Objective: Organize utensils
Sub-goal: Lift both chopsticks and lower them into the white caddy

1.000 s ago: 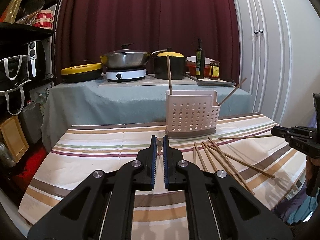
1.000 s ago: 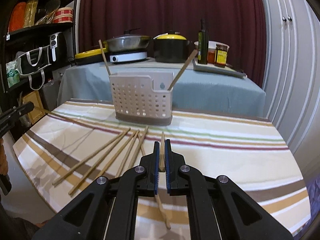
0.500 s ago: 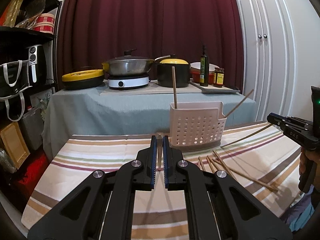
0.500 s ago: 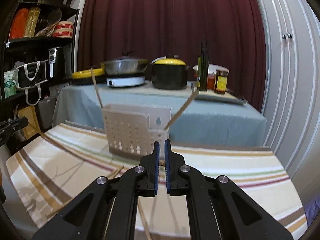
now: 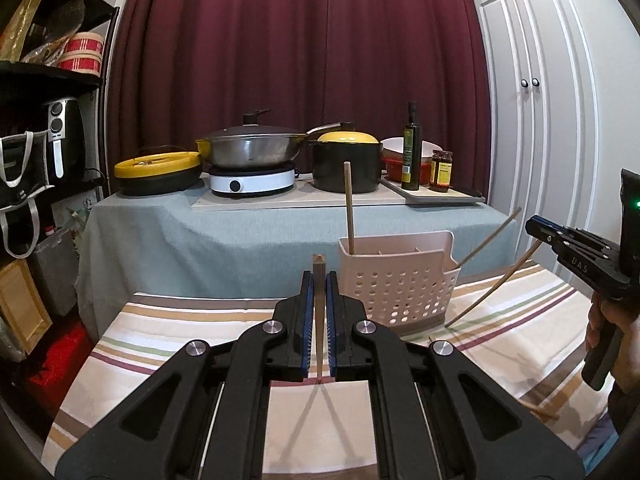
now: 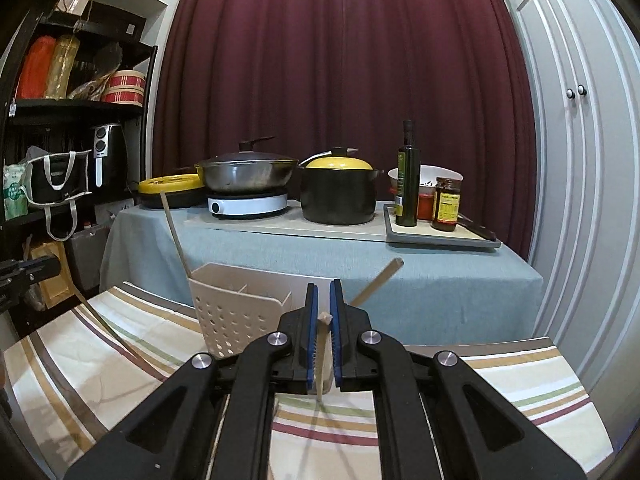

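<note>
**Both chopsticks lifted, holder next**

Since a second ago both grippers have risen off the striped tablecloth (image 5: pixel 168 344), each carrying a chopstick, and the holder has come closer in both views.

Left wrist view: the left gripper (image 5: pixel 319 280) is nearly closed, its blue pads pinching one chopstick (image 5: pixel 319 312) that stands upright between them, top end poking just above the fingertips and lower end hanging toward the cloth. The perforated utensil holder (image 5: pixel 398 276) stands just ahead and to the right, with one stick (image 5: pixel 349 208) already upright in its left end and another (image 5: pixel 490 236) leaning out of its right end. At the right edge, the right gripper (image 5: pixel 538 226) holds a long chopstick (image 5: pixel 496 284) slanting down to the cloth beside the holder (a hand (image 5: pixel 612 332) grips its handle).

Right wrist view: the right gripper (image 6: pixel 323 292) is likewise narrowed onto its chopstick (image 6: pixel 322 344), which sits loosely angled between the pads. The holder (image 6: pixel 236 312) lies just ahead, left of centre; its compartments look open from above.

I judge the step as carrying to the holder. Next, each stick needs its lower tip swung over the rim and lowered into a compartment before release; the tilt risks catching the rim.
</note>
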### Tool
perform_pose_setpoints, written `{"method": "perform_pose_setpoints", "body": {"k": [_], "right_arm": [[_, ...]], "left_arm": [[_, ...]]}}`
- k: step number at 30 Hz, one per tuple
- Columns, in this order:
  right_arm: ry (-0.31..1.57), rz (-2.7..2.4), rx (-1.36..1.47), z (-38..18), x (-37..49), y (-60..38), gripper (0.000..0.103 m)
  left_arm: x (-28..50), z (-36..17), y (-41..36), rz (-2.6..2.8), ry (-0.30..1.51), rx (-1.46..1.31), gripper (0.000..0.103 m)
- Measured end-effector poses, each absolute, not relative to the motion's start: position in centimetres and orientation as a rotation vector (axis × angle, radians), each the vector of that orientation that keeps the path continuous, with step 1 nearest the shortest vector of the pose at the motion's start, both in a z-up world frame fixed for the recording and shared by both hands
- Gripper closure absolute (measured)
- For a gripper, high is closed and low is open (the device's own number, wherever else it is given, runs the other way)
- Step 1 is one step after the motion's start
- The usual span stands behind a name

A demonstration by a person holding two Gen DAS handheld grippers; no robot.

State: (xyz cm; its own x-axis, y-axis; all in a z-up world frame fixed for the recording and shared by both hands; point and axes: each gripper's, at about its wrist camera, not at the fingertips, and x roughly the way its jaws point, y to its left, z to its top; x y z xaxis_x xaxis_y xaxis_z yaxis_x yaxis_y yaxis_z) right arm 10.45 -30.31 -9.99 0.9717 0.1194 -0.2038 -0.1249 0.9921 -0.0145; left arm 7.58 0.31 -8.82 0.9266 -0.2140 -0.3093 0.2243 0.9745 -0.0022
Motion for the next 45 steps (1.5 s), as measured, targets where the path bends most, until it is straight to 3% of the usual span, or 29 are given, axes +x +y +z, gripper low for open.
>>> {"method": "perform_pose_setpoints", "body": {"k": [30,38,45], "right_arm": [[0.11,0.21,0.01,0.2,10.0,-31.3,0.096],[0.112,0.225,0.019,0.8,12.8,-31.4,0.096],[0.201,0.245,0.039,-1.8,16.5,-30.6,0.096]], "left_arm": [[8.7,3.7,-2.0,-0.353,0.12,-0.006,0.097],[11.9,4.0,-3.3,-0.363,0.13,0.004,0.097],[15.3,1.2,-4.3,-0.364,0.21,0.005,0.097]]}}
